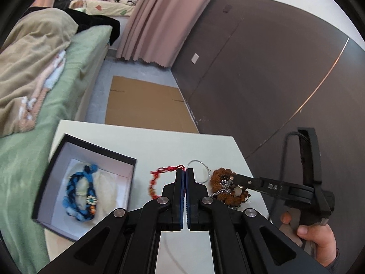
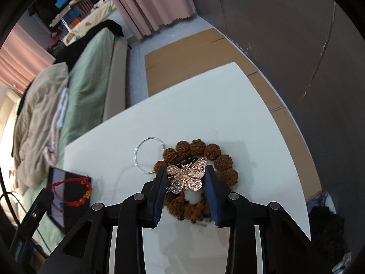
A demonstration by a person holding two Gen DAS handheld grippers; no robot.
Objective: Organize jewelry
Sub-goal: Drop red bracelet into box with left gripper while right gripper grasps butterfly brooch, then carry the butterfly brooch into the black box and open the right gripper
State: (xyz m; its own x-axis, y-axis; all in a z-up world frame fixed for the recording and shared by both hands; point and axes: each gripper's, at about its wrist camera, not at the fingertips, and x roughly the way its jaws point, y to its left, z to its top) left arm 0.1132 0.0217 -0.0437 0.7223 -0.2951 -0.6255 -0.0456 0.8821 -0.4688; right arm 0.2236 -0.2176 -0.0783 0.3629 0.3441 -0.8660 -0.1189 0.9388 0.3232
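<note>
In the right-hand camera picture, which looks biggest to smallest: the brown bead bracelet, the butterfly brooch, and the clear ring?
1. Brown bead bracelet, widest ring of the three.
2. Butterfly brooch, gripped by the right tongs; it sits nearer the camera, so its lead is unsure.
3. Clear ring, looking close in size to the brooch.

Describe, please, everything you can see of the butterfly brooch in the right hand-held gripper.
The butterfly brooch looks like rose-gold metal, with openwork wings set with pale pinkish inlays. Its back faces the camera, a pin bar running diagonally across it. It is held between the blue pads of the right hand-held gripper, one wing edge against each pad, above the brown bead bracelet on the white table. Whether it touches the beads cannot be told.
</note>
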